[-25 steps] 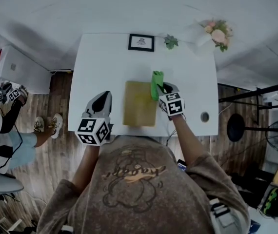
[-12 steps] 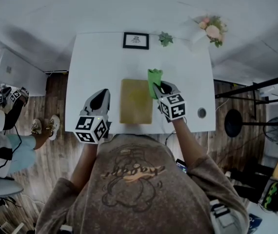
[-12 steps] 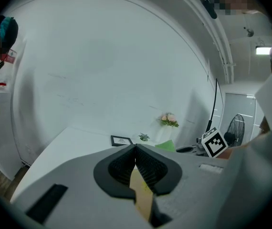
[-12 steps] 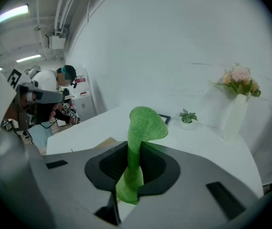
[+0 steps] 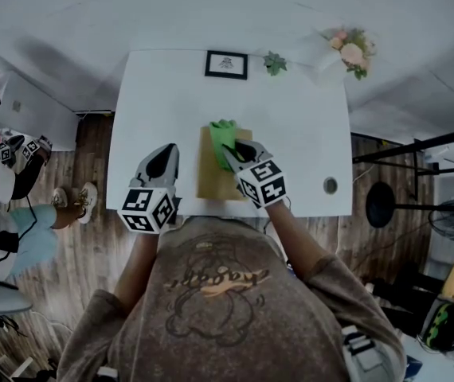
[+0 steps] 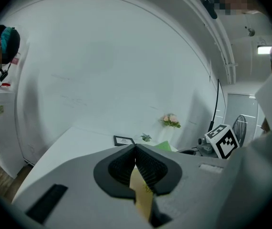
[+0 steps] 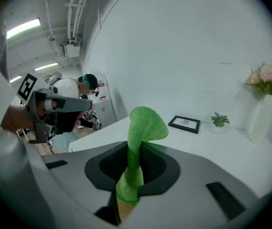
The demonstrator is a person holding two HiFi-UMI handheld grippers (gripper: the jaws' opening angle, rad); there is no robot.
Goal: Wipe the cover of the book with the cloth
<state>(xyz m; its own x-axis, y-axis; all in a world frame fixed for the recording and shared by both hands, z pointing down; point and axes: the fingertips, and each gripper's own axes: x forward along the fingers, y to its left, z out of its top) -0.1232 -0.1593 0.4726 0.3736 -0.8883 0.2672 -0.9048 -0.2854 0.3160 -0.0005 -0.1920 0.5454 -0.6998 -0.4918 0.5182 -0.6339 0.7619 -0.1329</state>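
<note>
Right tongs (image 5: 231, 151): clenched on green cloth (image 5: 222, 130), over the book's far half.
Book (image 5: 209, 177): flat on white worktop (image 5: 155, 94), long axis running away from the person.
Left tongs (image 5: 166, 156): closed, empty, just left of book.

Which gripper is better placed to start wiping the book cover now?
Right. The right gripper is shut on the green cloth over the book. The left gripper is shut, empty, beside the book's left edge.

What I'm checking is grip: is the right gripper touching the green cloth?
Touching. Right gripper view: the right gripper pinches the green cloth between its jaws.
</note>
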